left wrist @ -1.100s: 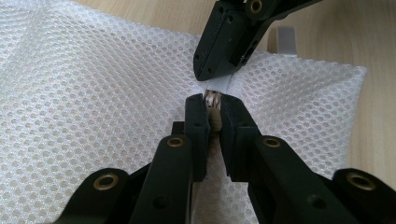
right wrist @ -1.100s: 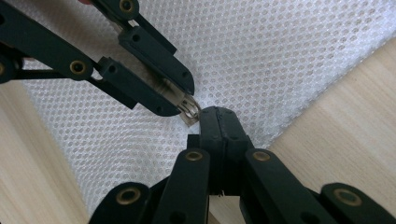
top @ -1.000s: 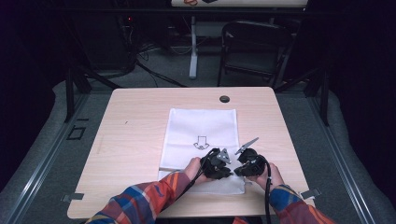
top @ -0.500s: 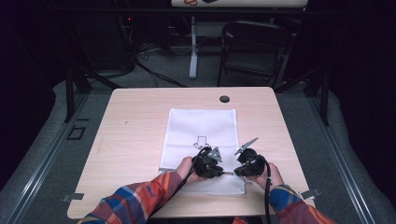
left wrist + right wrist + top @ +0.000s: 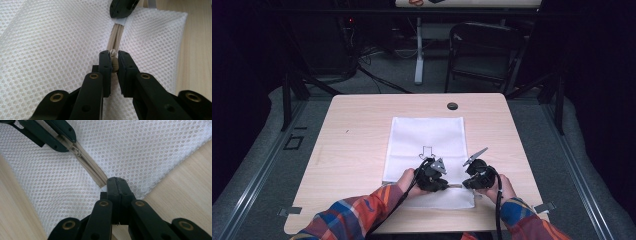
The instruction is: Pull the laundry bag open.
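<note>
The white mesh bag [image 5: 427, 145] lies flat mid-table [image 5: 352, 135], its beige zipper [image 5: 93, 171] along the near edge, where my left gripper [image 5: 114, 61] pinches the zipper pull [image 5: 114, 65] and my right gripper [image 5: 117, 185] is clamped tight on the zipper's end.

Mesh bag [image 5: 428, 145] flat on table [image 5: 357, 145], its near edge between both grippers.
</note>
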Motion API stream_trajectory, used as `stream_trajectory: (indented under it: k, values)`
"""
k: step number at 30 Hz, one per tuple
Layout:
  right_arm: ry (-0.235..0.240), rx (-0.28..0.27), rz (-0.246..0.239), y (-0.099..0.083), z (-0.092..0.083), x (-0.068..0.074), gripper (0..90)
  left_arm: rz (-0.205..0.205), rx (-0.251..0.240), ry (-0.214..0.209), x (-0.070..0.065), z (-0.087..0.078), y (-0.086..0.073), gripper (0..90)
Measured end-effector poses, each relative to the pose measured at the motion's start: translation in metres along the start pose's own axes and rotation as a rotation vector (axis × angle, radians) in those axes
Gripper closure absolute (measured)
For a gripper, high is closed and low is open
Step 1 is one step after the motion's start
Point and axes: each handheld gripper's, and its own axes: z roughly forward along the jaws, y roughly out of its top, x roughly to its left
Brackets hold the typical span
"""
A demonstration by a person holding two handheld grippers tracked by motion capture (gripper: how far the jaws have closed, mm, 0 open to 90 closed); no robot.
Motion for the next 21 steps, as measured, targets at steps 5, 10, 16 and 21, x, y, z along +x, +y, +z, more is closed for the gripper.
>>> stream_trajectory:
  k: [5,10,16,21]
  values:
    - [0.000,-0.002,-0.002,0.000,0.000,0.000,90.0,-0.011,-0.001,0.001,0.001,-0.004,-0.005,81.8]
    - [0.001,-0.001,-0.002,0.000,0.000,0.000,90.0,-0.016,0.003,0.001,0.002,-0.008,-0.008,81.8]
    - [-0.004,0.022,-0.022,0.001,-0.001,-0.001,90.0,-0.018,-0.005,0.004,0.002,-0.014,-0.013,81.8]
    - [-0.003,0.019,-0.019,0.001,-0.001,-0.001,90.0,-0.028,-0.009,0.004,0.003,-0.018,-0.017,81.8]
